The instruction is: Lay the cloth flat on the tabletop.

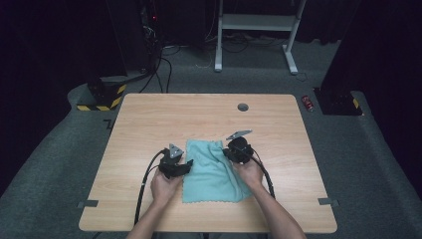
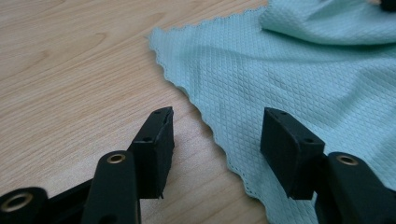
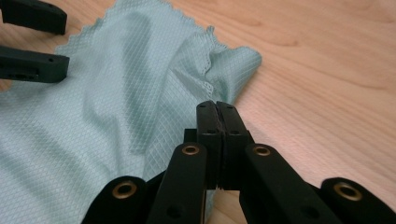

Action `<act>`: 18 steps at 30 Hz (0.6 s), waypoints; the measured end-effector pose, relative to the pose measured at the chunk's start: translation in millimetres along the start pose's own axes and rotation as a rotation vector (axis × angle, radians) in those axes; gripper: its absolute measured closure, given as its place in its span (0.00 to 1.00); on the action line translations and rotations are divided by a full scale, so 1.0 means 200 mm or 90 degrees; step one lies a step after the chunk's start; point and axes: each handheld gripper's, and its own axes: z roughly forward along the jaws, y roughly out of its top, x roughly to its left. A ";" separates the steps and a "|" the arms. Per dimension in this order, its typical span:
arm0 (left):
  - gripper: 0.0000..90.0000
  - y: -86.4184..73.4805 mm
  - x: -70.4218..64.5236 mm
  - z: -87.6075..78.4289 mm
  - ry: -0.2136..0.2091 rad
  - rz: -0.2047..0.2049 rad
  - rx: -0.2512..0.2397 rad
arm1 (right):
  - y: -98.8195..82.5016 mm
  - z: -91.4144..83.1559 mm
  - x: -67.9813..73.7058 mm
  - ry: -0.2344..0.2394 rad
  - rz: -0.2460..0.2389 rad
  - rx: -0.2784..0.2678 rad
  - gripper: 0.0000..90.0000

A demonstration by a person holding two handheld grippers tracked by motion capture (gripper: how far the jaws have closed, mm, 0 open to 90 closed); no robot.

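Right gripper (image 3: pixel 217 109) clamped tight, black jaws pressed flat together at the right-hand edge of the thin mint-green waffle-weave cloth (image 3: pixel 116 107) — whether a pinch of fabric sits between the pads cannot be told, though the raised, puckered fold just ahead of the tips suggests a hem being tugged up for folding. Left gripper (image 2: pixel 217 135) standing wide, nothing between its pads (image 2: pixel 156 140), poised low over the opposite scalloped edge (likely waiting to take that side once the right has its hold). Cloth lying mostly flat near the middle of the pale rectangular wooden table (image 1: pixel 149 114), between the two hands, bunched only at the far right corner. Farther out — a small grey round grommet (image 1: pixel 243 106) near the table's far edge, well apart from the work.
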 end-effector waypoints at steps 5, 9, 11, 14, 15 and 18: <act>0.49 0.00 0.00 0.00 0.000 0.000 0.000 | -0.01 -0.06 -0.04 -0.033 -0.006 -0.004 1.00; 0.49 0.00 0.00 0.00 0.000 -0.001 0.000 | -0.04 -0.10 -0.09 -0.063 0.008 -0.005 1.00; 0.49 0.00 0.00 0.00 0.000 -0.001 -0.001 | -0.05 -0.12 -0.12 -0.071 0.013 -0.004 1.00; 0.49 0.00 0.00 0.00 0.000 -0.001 -0.001 | -0.08 -0.12 -0.16 -0.087 0.019 0.005 1.00; 0.49 0.00 0.00 0.00 0.000 -0.001 -0.001 | -0.09 -0.12 -0.17 -0.095 0.022 0.009 1.00; 0.49 0.00 0.00 0.00 0.000 -0.001 -0.001 | -0.11 -0.09 -0.22 -0.112 0.037 0.029 1.00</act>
